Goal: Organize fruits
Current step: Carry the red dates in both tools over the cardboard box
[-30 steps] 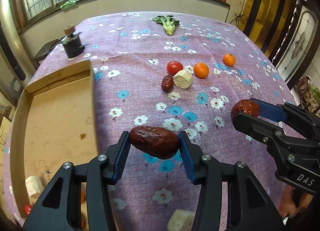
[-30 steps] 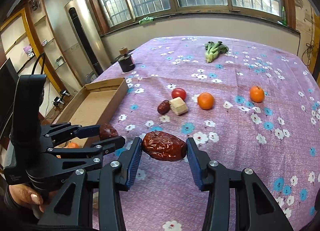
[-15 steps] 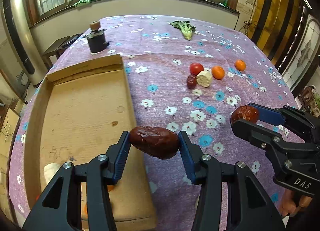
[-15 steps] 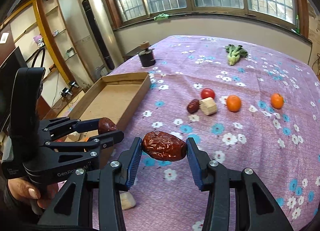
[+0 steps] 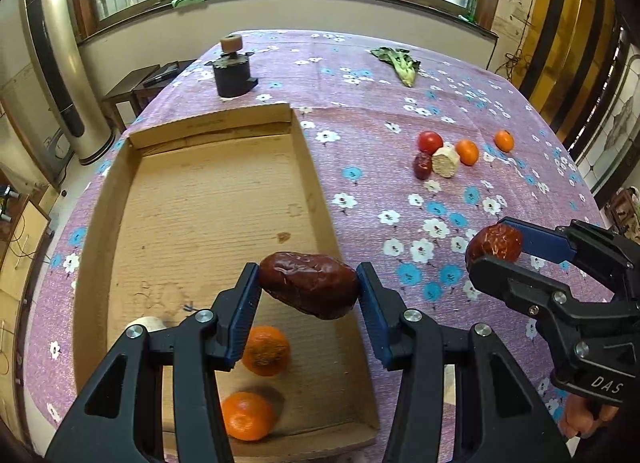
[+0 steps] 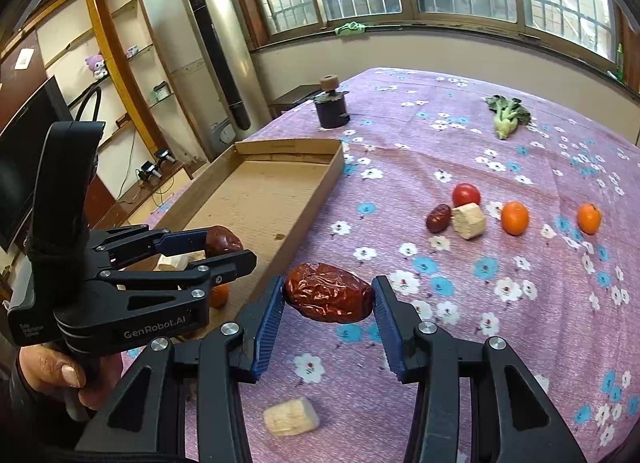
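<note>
**Two red dates held above table and box**

Most of both views is filled by a table (image 5: 400, 123) covered in purple cloth printed with flowers. A shallow cardboard box (image 5: 312, 167) is seen on the left half of the left wrist view, open at the top. Two oranges are lying in its lower part, one (image 5: 266, 351) above the other (image 5: 248, 415), and a pale chunk (image 5: 144, 323) is partly hidden behind the left finger (what it is cannot be made out from here).

The left gripper (image 5: 308, 287), at the lower centre of its own view, is clamped on a wrinkled red date (image 5: 308, 285), which is held above the box's lower right part. The right gripper (image 6: 330, 297), at the lower centre of the right wrist view, is closed around a second red date (image 6: 330, 297), held over the cloth just right of the box.

A dark round container (image 5: 232, 75) with a cork knob is placed at the upper centre of the left view, and a leafy green vegetable (image 5: 400, 63) at the upper right. At the right, a cluster is formed by a tomato (image 5: 430, 142), a small dark date (image 5: 422, 165), a beige block (image 5: 446, 161) and an orange (image 5: 467, 151), with another orange (image 5: 503, 140) set slightly apart. A second beige block (image 6: 290, 417) is seen at the bottom of the right view.
</note>
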Demonstrator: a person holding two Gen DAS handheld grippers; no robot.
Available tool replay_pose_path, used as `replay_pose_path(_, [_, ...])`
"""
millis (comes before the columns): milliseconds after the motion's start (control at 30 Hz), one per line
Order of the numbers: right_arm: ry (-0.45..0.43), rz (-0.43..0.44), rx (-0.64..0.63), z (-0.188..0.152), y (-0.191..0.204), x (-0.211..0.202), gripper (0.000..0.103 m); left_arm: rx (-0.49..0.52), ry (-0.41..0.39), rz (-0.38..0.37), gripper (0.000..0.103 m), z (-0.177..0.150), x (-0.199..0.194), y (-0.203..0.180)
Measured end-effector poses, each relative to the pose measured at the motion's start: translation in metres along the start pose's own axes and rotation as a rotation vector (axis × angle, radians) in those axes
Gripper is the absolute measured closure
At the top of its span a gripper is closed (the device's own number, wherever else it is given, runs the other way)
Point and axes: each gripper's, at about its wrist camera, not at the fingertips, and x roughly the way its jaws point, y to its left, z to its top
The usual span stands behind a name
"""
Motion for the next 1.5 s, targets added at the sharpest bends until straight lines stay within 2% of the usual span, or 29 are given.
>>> replay_pose_path(433, [0.013,0.047,-0.044,0.011,0.027,0.019,0.057,-0.045,0.0,0.02,0.056,-0.001,0.001,0.031])
replay_pose_path(633, [0.023,0.068,-0.06,0.017,0.038,0.031,0.057,-0.091,0.005,0.018,0.056,0.004,0.004,0.058])
replay_pose_path(1033, [0.098,0.126,-0.133,0.033,0.082,0.086,0.057,-0.187,0.047,0.054,0.056,0.012,0.026,0.115])
replay_pose_path(1233, [0.161,0.127,-0.168,0.028,0.097,0.12,0.058,-0.195,0.085,0.068,0.056,0.003,0.037,0.124])
replay_pose_path(1500, [0.188,0.117,-0.179,0.025,0.097,0.134,0.058,-0.202,0.113,0.078,0.056,-0.001,0.048,0.128])
